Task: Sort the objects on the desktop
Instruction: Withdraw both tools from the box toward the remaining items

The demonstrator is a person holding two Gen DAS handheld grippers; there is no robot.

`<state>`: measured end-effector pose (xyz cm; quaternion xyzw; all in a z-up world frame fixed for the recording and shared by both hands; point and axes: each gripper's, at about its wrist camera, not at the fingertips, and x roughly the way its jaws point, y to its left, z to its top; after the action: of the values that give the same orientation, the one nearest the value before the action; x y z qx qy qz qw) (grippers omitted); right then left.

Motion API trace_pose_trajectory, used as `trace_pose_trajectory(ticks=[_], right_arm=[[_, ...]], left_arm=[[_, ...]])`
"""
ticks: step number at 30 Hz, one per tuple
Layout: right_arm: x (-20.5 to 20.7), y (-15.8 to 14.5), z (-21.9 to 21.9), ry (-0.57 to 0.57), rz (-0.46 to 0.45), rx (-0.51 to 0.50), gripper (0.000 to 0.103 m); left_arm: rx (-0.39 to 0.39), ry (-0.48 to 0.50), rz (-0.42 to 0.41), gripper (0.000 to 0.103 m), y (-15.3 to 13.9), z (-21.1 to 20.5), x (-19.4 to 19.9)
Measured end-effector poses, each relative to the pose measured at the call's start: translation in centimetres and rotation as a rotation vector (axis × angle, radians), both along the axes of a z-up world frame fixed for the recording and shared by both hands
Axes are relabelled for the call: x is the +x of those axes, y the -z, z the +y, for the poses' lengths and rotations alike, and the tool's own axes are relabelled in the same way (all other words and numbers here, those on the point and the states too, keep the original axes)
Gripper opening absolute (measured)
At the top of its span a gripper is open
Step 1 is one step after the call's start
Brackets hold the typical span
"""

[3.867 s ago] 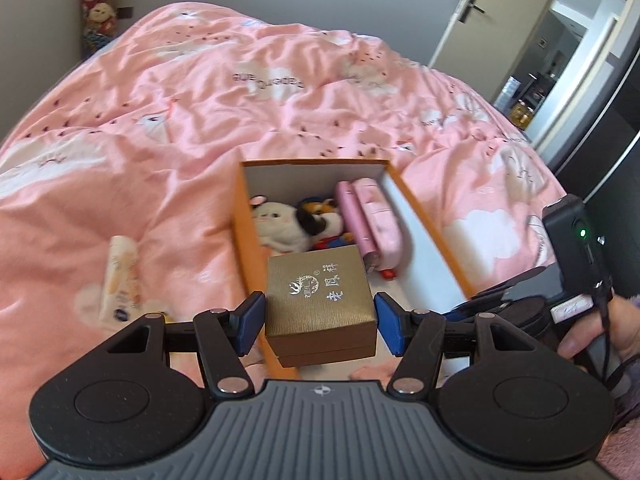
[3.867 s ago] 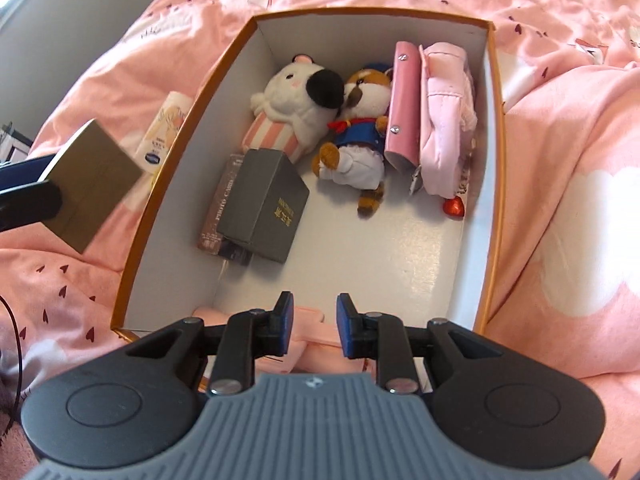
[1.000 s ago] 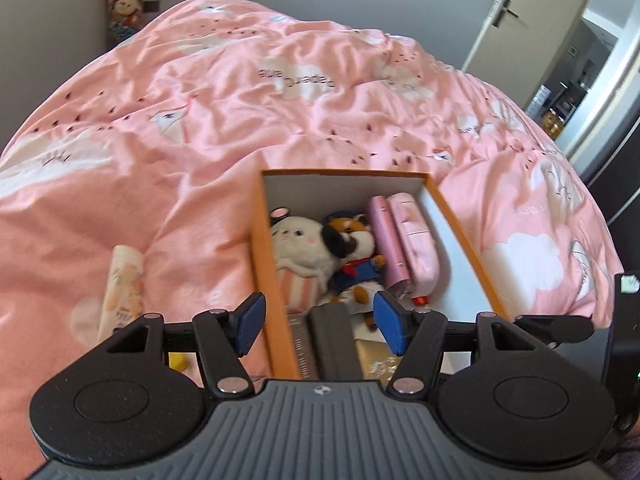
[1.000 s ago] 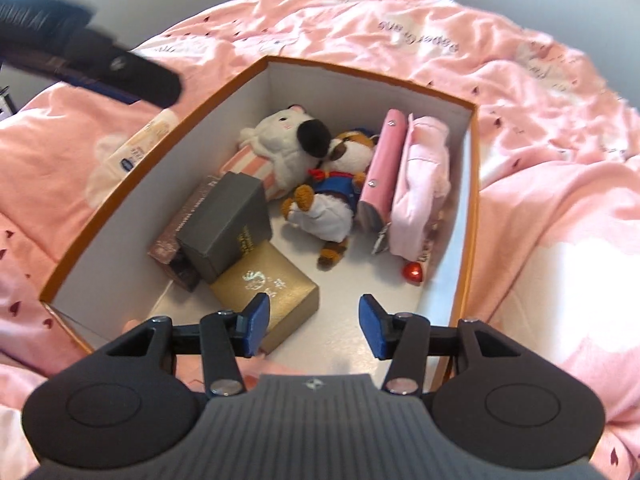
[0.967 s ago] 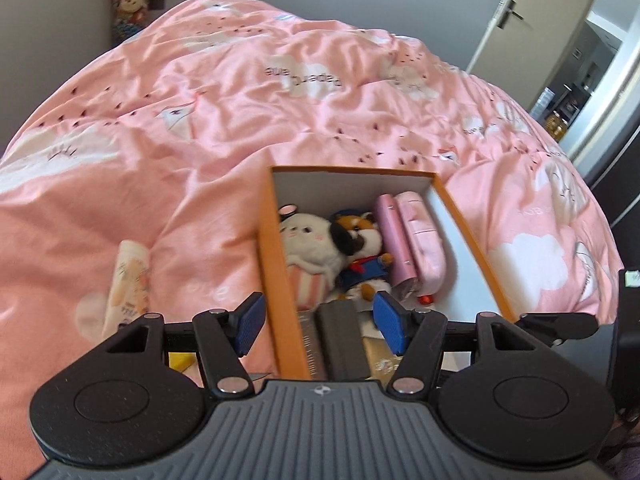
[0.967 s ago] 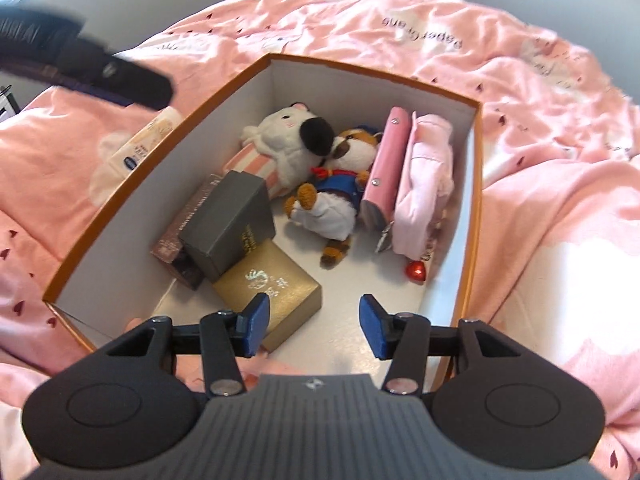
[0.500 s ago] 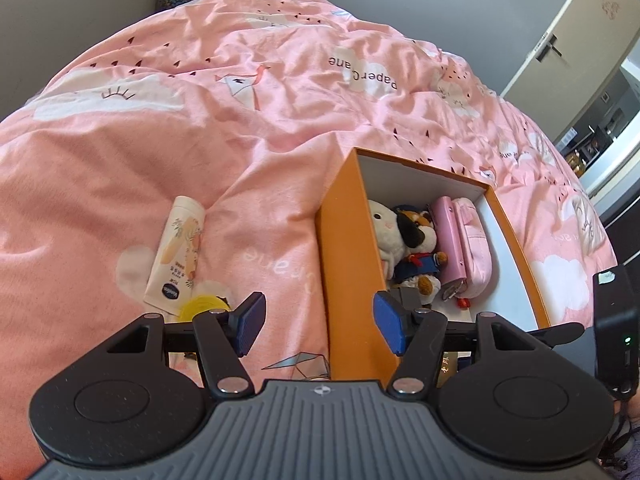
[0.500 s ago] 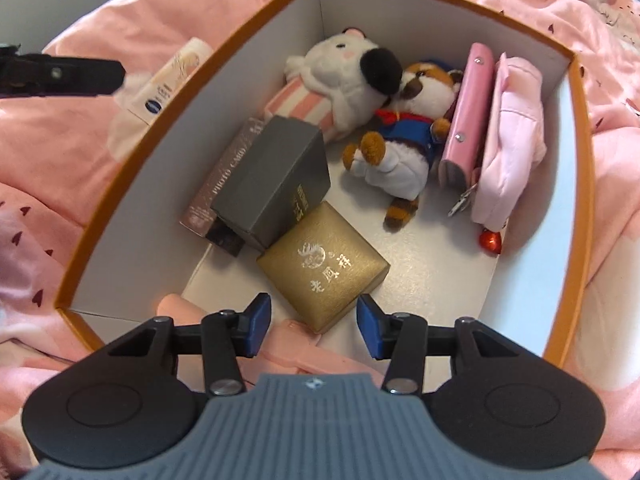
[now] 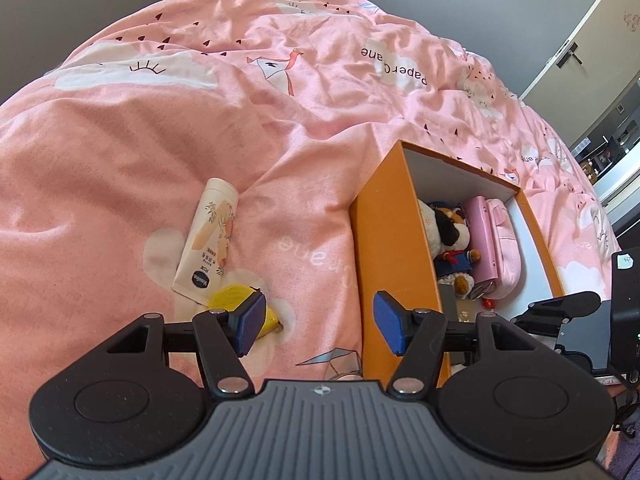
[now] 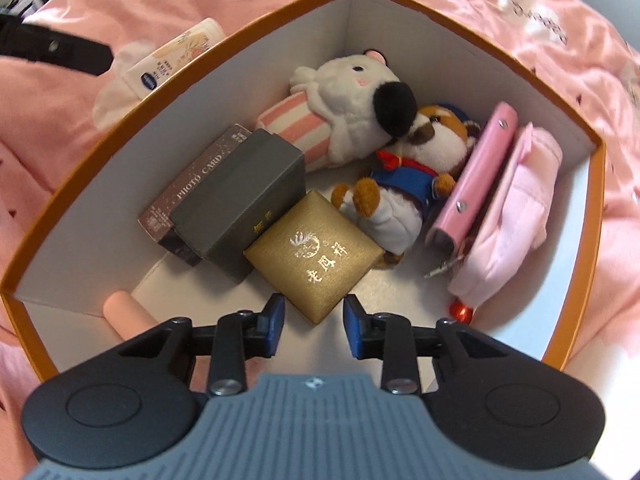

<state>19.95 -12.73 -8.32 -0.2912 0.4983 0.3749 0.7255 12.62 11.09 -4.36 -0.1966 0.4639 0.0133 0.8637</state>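
Observation:
In the right wrist view my right gripper [image 10: 314, 328] hangs over the orange box [image 10: 596, 208]. Its jaws are closing, and the near corner of the gold gift box [image 10: 316, 250] shows between the pads, untouched. Beside the gold box lie a grey box [image 10: 240, 200] on a photo card box [image 10: 188, 184], a white plush [image 10: 348, 120], a fox plush [image 10: 408, 176], a pink wallet [image 10: 476, 180] and a pink pouch [image 10: 508, 216]. My left gripper [image 9: 320, 326] is open above the bedspread, left of the orange box [image 9: 394, 240]. A cream tube [image 9: 208, 240] and a yellow object [image 9: 234, 302] lie by its left pad.
A pink bedspread [image 9: 200, 100] with folds covers the bed. A peach-coloured cylinder [image 10: 124, 314] lies in the box's near left corner and a small red bead [image 10: 460, 312] under the pouch. The right gripper's finger [image 9: 560, 304] shows at the right of the left view. A door [image 9: 580, 40] stands far right.
The left gripper swung left from over the box to the bedspread by the tube. The right gripper sank towards the gold box and its jaws narrowed.

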Motion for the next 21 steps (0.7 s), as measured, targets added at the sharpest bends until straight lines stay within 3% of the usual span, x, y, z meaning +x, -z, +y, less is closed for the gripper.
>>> trace_pose_trajectory(ticks=[5,12,17,21], right_arm=[[-1.0,0.5,0.4,-0.084,-0.082,-0.035,0.034],[-1.1,-0.9,-0.4,-0.009,-0.073,0.015,0.034],[-1.7,-4.1,-1.3,0.135,-0.097,0.166,0.036],[-3.2,-6.5,-0.9,0.157,-0.058,0.326,0.036]], left_arm=[[0.012,0.000,0.013,0.070,0.1,0.1,0.0],[0.072,-0.001,0.035,0.070,-0.9,0.4,-1.1],[0.126,-0.010,0.039,0.070,-2.3,1.1,-2.9],[0.189,0.007,0.038,0.070,-4.3,1.6,-4.5]])
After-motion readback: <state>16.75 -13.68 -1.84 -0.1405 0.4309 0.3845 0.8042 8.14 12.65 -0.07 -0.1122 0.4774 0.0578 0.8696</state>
